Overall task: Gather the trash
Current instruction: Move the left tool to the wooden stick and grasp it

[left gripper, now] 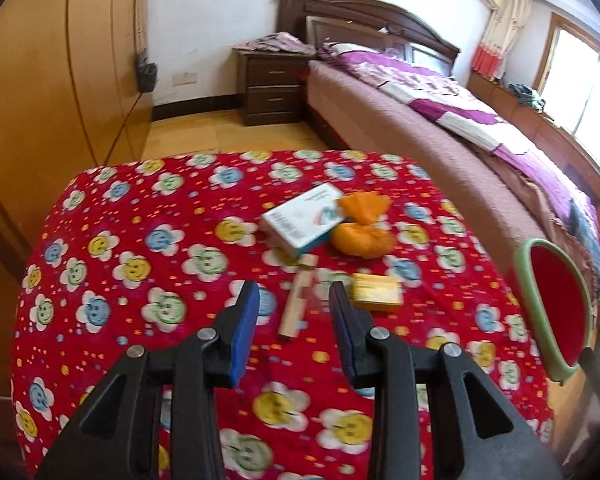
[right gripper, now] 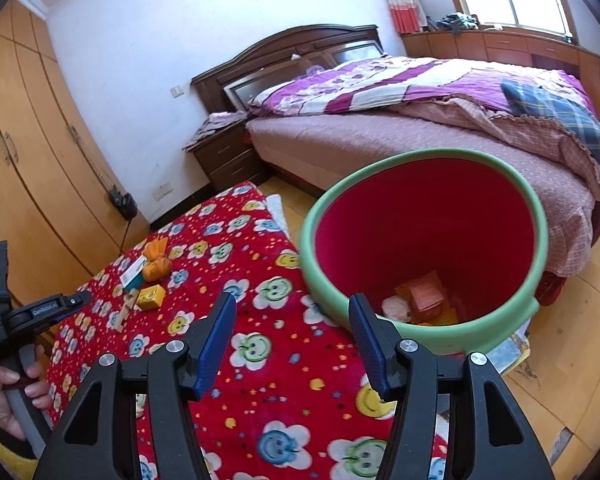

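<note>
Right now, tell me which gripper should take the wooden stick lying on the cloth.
Left. The left gripper is open with the wooden stick right ahead between its fingers. The right gripper, also empty, faces the bin.

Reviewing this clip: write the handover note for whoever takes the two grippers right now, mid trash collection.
Left gripper: open, empty, hovering above the wooden stick.
Right gripper: open, empty, by the bin's rim.
On the red flowered cloth: white box, orange bag, yellow box, wooden stick.
Done: some pieces, an orange carton among them, lie in the green-rimmed bin.
Left: those four pieces still go into the bin.
</note>
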The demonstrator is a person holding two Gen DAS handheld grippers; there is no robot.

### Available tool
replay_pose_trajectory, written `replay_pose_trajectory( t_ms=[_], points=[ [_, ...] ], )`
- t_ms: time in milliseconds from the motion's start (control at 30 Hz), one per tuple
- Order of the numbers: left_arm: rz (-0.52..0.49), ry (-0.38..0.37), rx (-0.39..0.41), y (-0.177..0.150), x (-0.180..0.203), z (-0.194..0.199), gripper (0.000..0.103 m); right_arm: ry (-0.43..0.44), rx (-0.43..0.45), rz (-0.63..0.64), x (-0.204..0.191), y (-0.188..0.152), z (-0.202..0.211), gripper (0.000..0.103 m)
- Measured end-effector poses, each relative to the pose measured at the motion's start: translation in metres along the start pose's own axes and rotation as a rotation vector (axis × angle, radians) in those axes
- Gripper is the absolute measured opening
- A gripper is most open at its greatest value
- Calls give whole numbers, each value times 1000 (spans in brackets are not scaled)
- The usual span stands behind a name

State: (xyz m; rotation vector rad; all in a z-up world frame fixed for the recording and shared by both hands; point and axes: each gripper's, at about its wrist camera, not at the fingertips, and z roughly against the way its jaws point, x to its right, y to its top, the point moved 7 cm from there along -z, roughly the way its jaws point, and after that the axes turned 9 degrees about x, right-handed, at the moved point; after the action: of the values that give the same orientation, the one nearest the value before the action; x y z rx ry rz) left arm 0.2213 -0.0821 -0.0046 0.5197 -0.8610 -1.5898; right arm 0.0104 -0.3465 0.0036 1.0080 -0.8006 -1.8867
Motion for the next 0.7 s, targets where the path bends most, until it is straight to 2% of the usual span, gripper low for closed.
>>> replay_pose_trajectory(
  t_ms=[333,700],
  points=[
    [23,36,-53,-10,-26,-37,36,4,-43,19,-18,-9,-25,60],
    [15,-41,-86,-18,-10,-60,36,9,-81,35,-27,-14,-48,60]
  ],
)
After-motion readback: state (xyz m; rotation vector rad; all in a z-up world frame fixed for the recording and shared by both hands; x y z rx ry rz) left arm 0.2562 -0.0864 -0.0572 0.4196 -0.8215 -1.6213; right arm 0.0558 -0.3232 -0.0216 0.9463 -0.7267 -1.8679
